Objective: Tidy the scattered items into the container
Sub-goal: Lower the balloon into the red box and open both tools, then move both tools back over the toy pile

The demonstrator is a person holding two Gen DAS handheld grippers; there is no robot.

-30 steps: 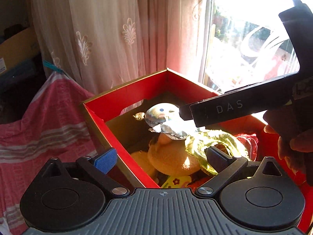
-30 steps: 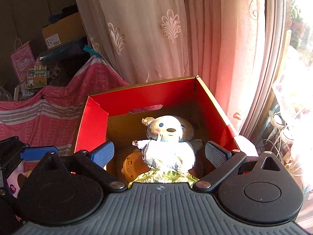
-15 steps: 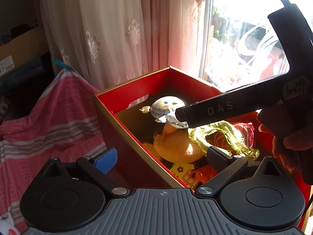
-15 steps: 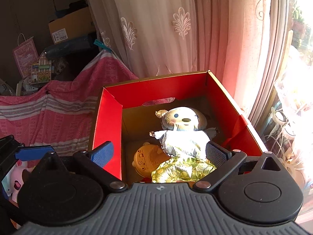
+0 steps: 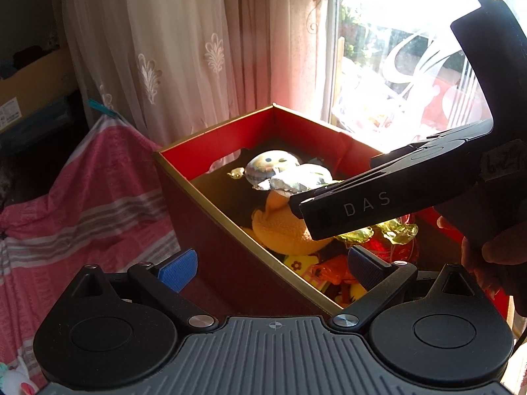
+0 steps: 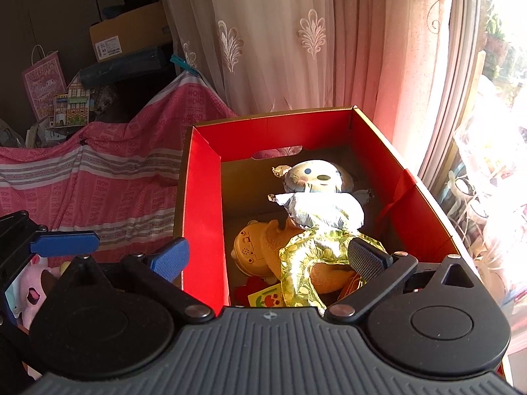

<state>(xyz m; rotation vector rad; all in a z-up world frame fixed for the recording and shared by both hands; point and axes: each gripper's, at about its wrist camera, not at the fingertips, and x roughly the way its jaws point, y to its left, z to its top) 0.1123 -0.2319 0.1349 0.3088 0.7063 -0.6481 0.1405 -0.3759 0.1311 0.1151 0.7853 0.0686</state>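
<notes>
red cardboard box (image 6: 201, 217) by curtain (image 6: 280, 39), foil doll balloon (image 6: 321, 204) lying atop orange plush (image 5: 283, 227) inside. right gripper (image 6: 268, 256) wide, empty, above near rim. left gripper (image 5: 270, 265) wide, empty, straddling box's left wall.

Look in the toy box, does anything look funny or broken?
The silver and gold foil balloon doll looks deflated and crumpled, sprawled across the orange plush inside the red box. The box's right wall has a bent, torn-looking flap.
</notes>
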